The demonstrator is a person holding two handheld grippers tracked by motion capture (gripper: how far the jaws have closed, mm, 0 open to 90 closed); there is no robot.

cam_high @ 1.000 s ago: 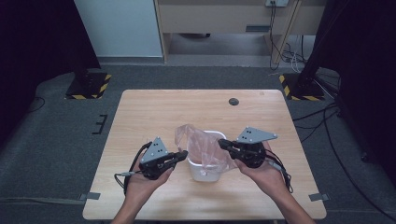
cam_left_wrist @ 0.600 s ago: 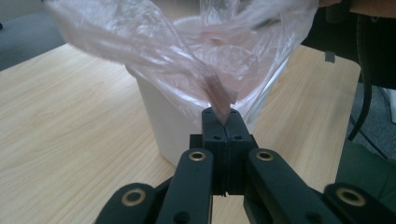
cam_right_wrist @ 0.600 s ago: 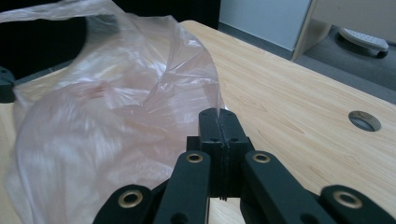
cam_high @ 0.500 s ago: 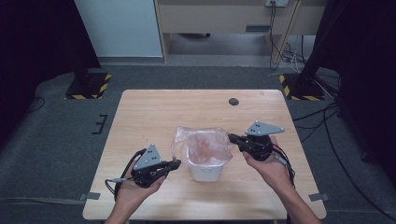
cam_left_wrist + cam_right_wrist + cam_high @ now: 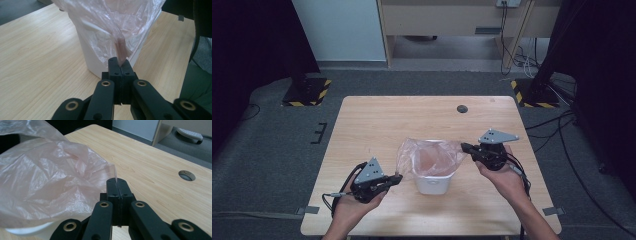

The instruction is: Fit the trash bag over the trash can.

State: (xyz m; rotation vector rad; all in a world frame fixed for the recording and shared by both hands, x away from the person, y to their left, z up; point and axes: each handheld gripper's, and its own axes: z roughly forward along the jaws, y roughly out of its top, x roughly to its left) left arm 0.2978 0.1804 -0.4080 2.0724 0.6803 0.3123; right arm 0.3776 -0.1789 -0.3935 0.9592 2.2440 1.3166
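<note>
Wooden table [image 5: 377,125] is the biggest thing here, with a round cable hole [image 5: 462,108] toward the far edge; no brands, labels or readable writing on anything. Near the table's front middle stands a small white bin [image 5: 430,182], with a thin pinkish plastic bag [image 5: 432,156] sitting in it and billowing up over its rim. Left gripper [image 5: 396,177] is clamped on the bag's edge at the near-left side, low beside the bin wall, jaws together with a pinched fold of film between them. Right gripper [image 5: 464,147] likewise closed on the bag's right edge, held higher (a sliver of film stands up from between the jaws in the right gripper view). Judgement: the bag is very light, soft and slippery, crumples easily and would likely tear if yanked; best gripped at the rim, film doubled over, at opposite sides as now, then stretched over the bin lip. The bin looks light and could tip or slide if pulled. Bag looks empty, though the film is too cloudy to tell.
</note>
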